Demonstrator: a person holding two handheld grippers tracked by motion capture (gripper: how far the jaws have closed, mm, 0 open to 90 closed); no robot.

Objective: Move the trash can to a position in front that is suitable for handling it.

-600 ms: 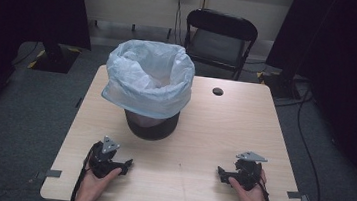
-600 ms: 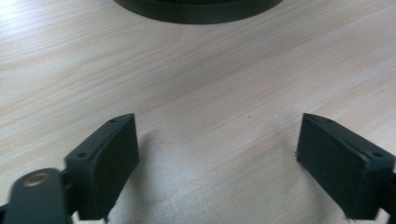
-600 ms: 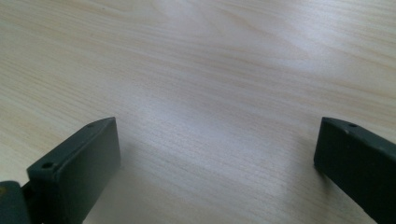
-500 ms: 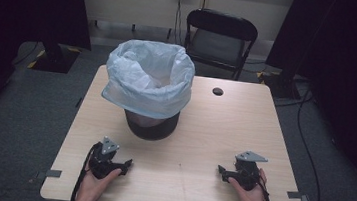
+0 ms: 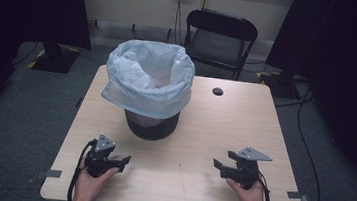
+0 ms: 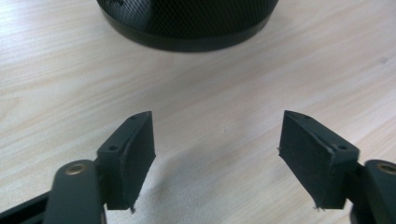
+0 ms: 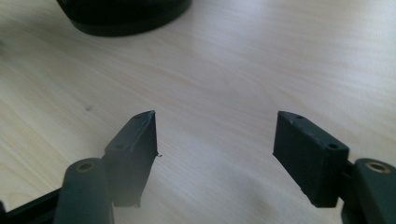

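Your forearms run off the bottom edge of the high view, and your fingers wrap the body of the black two-jaw left gripper (image 5: 121, 161) and the black two-jaw right gripper (image 5: 218, 165) so their handles are hidden there. The crinkled white plastic liner (image 5: 149, 80) drapes over the round black mesh waste bin (image 5: 150, 126) and covers its upper wall, and you cannot see to the bottom inside it. In the left gripper view the bin's (image 6: 187, 23) base is cut off by the top edge, in the right gripper view it (image 7: 126, 16) is cut off and blurred, and the small dark round spot on the pale wooden table (image 5: 217, 91) is too small to identify.
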